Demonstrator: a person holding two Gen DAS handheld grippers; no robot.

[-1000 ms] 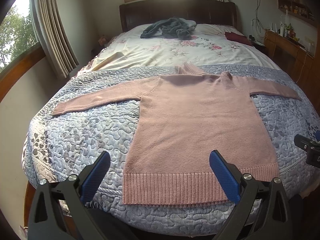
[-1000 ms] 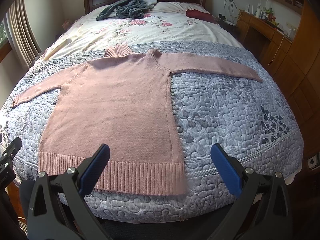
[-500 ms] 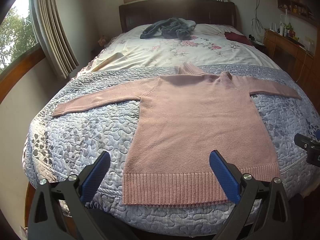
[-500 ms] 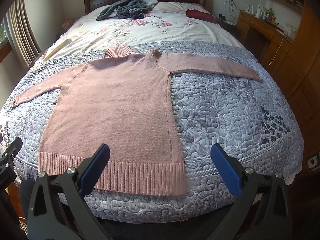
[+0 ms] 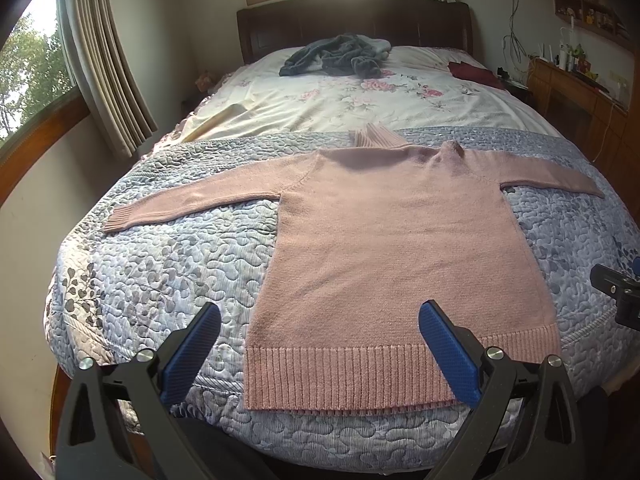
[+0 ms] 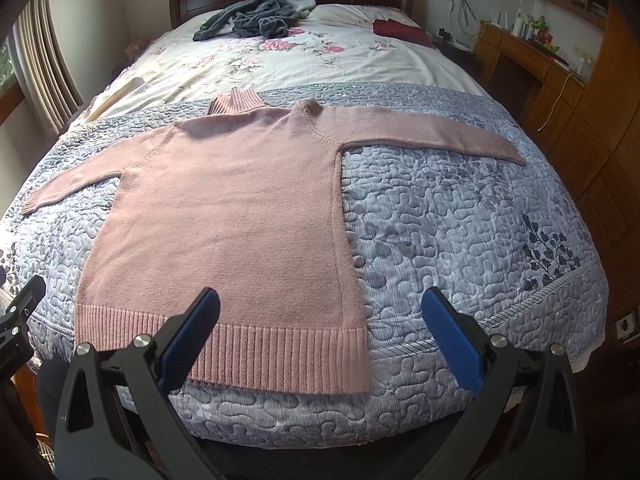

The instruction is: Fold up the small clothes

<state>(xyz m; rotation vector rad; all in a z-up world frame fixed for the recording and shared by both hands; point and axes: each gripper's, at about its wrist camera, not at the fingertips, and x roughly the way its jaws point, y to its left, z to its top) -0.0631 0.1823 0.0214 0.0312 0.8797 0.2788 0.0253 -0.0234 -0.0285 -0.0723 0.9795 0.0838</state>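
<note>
Left wrist view shows the pink sweater (image 5: pixel 396 248) flat on the bed quilt (image 5: pixel 168 264), hem nearest, collar far, with left gripper (image 5: pixel 320 344) and right gripper (image 6: pixel 320 340) both spread wide, empty, above the hem.

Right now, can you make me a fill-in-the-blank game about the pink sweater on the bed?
1. The pink sweater lies flat with both sleeves spread ____.
2. Both the left hand-held gripper and the right hand-held gripper are ____ and hold nothing.
3. The crumpled grey clothes lie near the ____ of the bed.
4. The ribbed hem is the sweater edge ____ to the grippers.

Missing words: out; open; headboard; nearest
</note>
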